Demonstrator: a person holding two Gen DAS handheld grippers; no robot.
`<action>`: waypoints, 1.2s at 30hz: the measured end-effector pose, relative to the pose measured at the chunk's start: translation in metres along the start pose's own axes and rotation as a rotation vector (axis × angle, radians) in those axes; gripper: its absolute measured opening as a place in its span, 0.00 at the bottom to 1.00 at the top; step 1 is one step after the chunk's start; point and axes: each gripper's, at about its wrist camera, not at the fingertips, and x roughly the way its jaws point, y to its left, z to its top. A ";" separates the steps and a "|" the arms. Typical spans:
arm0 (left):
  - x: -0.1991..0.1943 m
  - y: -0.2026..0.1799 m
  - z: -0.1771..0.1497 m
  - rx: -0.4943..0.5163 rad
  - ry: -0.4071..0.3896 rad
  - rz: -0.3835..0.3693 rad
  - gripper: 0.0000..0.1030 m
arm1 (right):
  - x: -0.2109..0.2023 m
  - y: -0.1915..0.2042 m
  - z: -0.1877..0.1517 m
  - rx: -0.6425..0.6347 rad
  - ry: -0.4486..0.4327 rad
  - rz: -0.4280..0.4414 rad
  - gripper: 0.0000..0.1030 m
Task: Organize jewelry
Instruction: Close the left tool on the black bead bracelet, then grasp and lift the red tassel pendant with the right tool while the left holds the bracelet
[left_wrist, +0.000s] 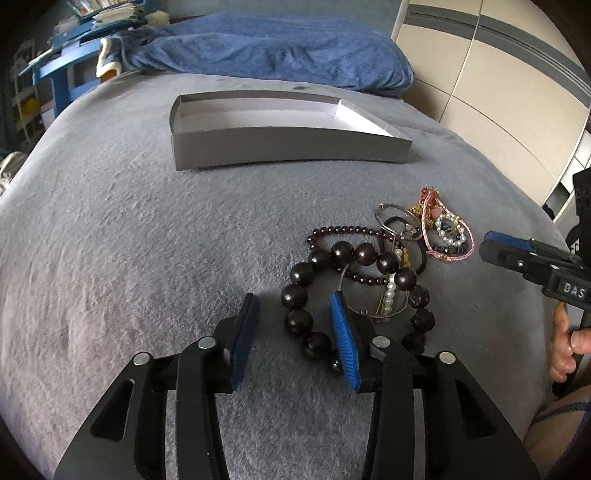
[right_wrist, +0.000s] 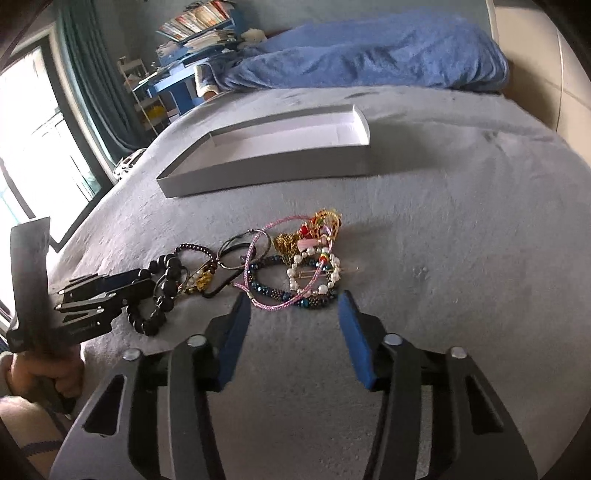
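A tangled jewelry pile lies on the grey blanket. My left gripper is open and straddles one side of the big dark wooden bead bracelet. Its right pad sits inside the loop, and bare blanket shows between its left pad and the beads. A thin garnet bead string, metal rings and a pearl piece lie beyond. My right gripper is open at the near edge of the pile. A dark blue beaded bracelet, a pink cord and a pearl ring lie at its tips. An empty shallow grey box stands farther back.
A blue blanket is bunched at the bed's far end. A blue shelf with books and a window are on the left. Pale cupboard panels stand on the right. A hand holds the right gripper's handle.
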 end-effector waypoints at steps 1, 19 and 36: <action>-0.001 0.001 0.000 -0.005 -0.006 0.000 0.29 | 0.003 -0.002 0.001 0.020 0.007 0.014 0.44; -0.031 -0.001 -0.008 0.009 -0.110 -0.023 0.15 | -0.038 -0.005 -0.001 0.028 -0.070 0.048 0.03; -0.045 -0.001 -0.020 0.024 -0.094 -0.047 0.15 | -0.072 -0.020 0.008 0.008 -0.102 0.009 0.03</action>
